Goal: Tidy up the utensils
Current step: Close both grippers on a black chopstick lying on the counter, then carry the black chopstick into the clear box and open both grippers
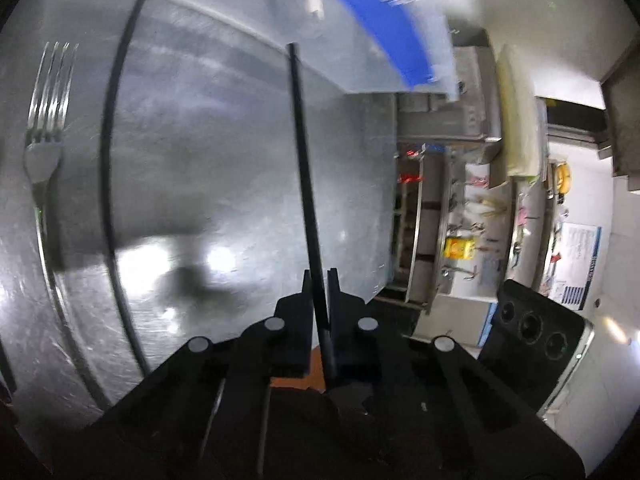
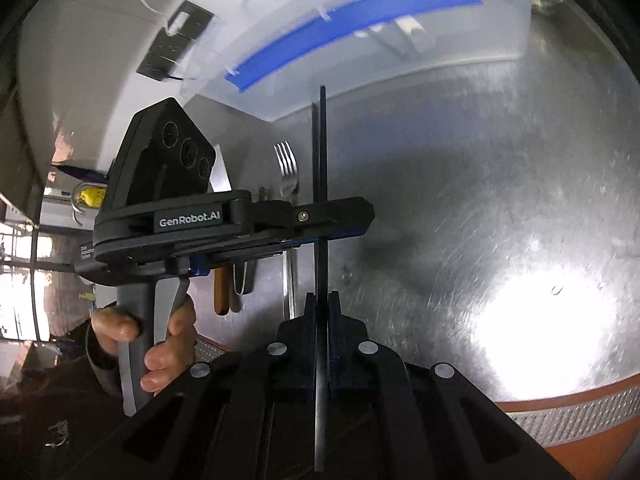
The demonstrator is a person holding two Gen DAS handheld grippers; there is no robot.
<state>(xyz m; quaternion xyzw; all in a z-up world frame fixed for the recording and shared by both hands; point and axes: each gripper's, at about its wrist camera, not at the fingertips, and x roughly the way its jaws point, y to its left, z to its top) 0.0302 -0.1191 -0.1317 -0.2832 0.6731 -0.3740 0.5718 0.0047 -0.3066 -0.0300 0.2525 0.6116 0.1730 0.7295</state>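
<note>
Your left gripper [image 1: 319, 280] has its black fingers clenched on a thin black chopstick [image 1: 303, 152], which runs straight out from the fingertips over the scratched, brushed-steel desk [image 1: 224, 168] toward the clear plastic storage box with blue lid clips [image 1: 372, 12] at the desk's far edge. A second thin black chopstick [image 1: 108, 184] lies flat on the desk to the left of the held one, well apart from it. Beyond that, nearer the desk's left edge, lies a silver metal fork [image 1: 44, 136], its tines pointing toward the far edge.

Your right gripper [image 2: 321, 300] also has its fingers clenched on a thin black chopstick [image 2: 322, 148], gripped just behind the spot where the left gripper's fingers cross it from the left side. In the right wrist view your left hand [image 2: 160, 344] wraps the grey handle of the left gripper. The fork's tines show behind that gripper. Both views are somewhat blurred. An orange rim with a ribbed metal strip [image 2: 580, 420] borders the desk's near edge.
</note>
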